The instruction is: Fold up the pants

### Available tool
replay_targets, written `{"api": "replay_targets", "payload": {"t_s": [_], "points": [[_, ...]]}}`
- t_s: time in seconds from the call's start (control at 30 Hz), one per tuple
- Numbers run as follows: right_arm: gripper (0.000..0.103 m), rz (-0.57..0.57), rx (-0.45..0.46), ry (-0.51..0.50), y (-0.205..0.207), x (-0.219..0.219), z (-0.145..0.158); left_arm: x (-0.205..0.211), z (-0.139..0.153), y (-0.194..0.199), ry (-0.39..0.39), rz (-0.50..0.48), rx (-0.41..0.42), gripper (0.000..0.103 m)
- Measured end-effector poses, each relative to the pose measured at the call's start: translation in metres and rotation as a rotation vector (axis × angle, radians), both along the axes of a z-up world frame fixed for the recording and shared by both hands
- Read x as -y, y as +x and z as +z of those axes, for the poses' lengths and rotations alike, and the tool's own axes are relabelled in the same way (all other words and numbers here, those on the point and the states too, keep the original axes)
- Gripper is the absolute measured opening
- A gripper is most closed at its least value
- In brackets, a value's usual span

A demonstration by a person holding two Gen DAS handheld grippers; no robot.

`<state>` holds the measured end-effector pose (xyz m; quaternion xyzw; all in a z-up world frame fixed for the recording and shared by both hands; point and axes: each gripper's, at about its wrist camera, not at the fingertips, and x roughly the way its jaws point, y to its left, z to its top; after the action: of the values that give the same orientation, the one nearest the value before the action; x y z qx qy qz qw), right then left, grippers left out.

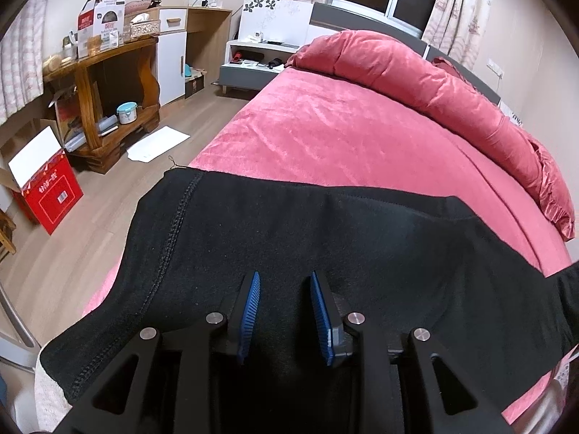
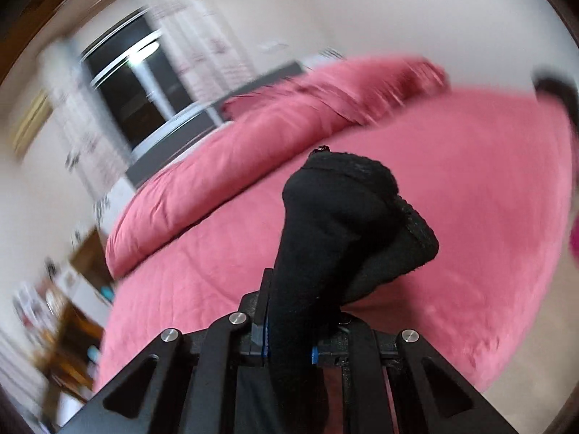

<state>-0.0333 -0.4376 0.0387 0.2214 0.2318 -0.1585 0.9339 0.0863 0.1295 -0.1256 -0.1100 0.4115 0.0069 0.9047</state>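
Starting at the left: the left gripper points down at the black pants, which lie spread across the near edge of the bed, one stitched seam running down the left side of the cloth where it drapes off toward the wooden floor. Its blue pads stand apart with dark fabric showing between them; the cloth lies below the gap, not pinched, so I read these jaws as released and hovering, probably waiting as an anchor while the other hand works. The left wrist view alone gives the room: a wooden shelf unit, a red carton, a rolled red quilt along the headboard. Moving right: the right gripper is clenched on a bunched end of the pants, the fabric standing up between the fingers in a thick wad, likely a hem or waistband corner, though I cannot tell which. The blur in this view suggests a fast swing, presumably carrying that end over for a fold. Only this view shows the actual grasp; only the left view shows how much cloth lies flat.
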Motion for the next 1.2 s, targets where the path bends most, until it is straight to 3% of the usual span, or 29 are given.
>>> {"api": "replay_targets", "payload": {"t_s": [0.17,0.27,0.47,0.67,0.77,0.87,0.93,1.03,1.13,1.2], "points": [[0.015,0.159,-0.001,-0.164,0.022,-0.093,0.020,0.003,0.009,-0.004,-0.012,-0.022,0.038,0.029],[0.015,0.262,-0.014,-0.258,0.026,-0.143,0.015,0.009,0.011,-0.005,-0.010,-0.048,0.048,0.029],[0.016,0.477,-0.116,-0.302,0.046,-0.220,-0.037,0.009,0.012,-0.004,-0.014,-0.050,0.045,0.029],[0.021,0.557,-0.228,-0.390,0.061,-0.253,-0.087,0.006,0.009,-0.004,-0.019,-0.037,0.031,0.029],[0.030,0.609,-0.314,-0.410,0.065,-0.259,-0.109,0.008,0.010,-0.004,-0.018,-0.043,0.035,0.029],[0.056,0.718,-0.439,-0.434,0.061,-0.278,-0.132,0.010,0.012,-0.005,-0.038,-0.056,0.032,0.029],[0.062,0.783,-0.440,-0.408,0.052,-0.280,-0.134,0.016,0.016,-0.007,-0.088,-0.091,0.030,0.029],[0.063,0.893,-0.390,-0.269,0.035,-0.269,-0.117,0.038,0.026,-0.011,-0.126,-0.181,0.039,0.029],[0.063,0.945,-0.247,-0.124,0.018,-0.238,-0.085,0.071,0.033,-0.013,-0.189,-0.301,0.020,0.029],[0.063,0.877,-0.147,-0.073,0.015,-0.206,-0.065,0.096,0.035,-0.009,-0.260,-0.376,-0.008,0.029]]}}
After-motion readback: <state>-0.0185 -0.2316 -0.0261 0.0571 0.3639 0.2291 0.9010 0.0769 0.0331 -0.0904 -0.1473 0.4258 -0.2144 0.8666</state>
